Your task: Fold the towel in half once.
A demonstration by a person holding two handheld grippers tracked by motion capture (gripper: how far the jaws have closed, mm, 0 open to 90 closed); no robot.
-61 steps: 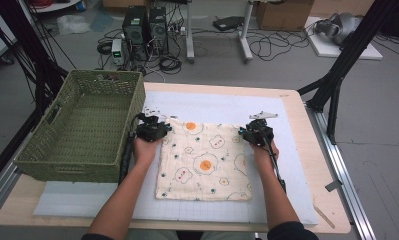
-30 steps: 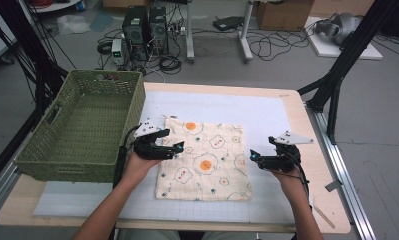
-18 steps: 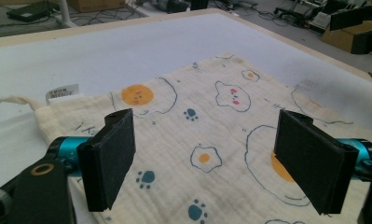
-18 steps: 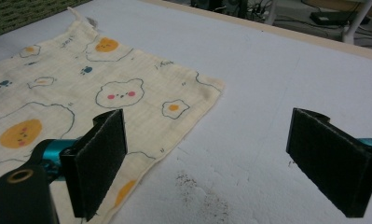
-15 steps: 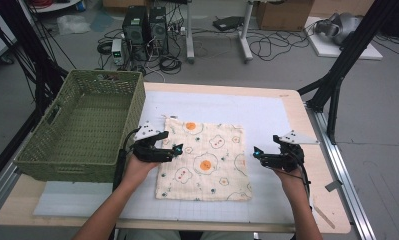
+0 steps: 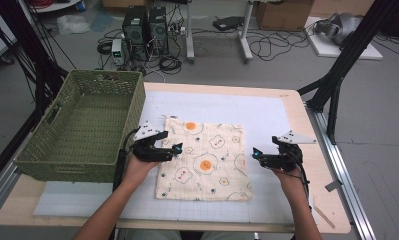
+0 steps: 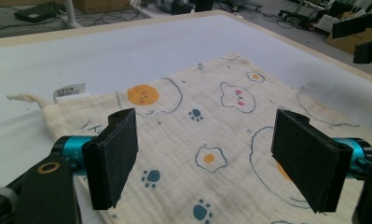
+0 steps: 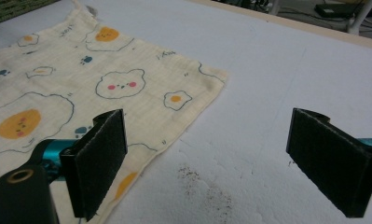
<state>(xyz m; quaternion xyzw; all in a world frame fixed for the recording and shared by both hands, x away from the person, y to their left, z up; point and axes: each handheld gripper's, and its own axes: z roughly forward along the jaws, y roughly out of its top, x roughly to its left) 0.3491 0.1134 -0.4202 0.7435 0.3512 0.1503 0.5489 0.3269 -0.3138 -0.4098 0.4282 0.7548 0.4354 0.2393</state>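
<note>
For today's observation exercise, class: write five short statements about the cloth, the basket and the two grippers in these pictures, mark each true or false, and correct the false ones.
1. The cloth lies spread flat on the table. True.
2. The left gripper is shut on the cloth. False: its jaws stand open over the cloth's left edge, gripping nothing.
3. The green basket holds a folded cloth. False: nothing lies in it.
4. The right gripper is open, beside the cloth's right edge. True.
5. The basket stands to the right of the cloth. False: it stands to its left.
</note>
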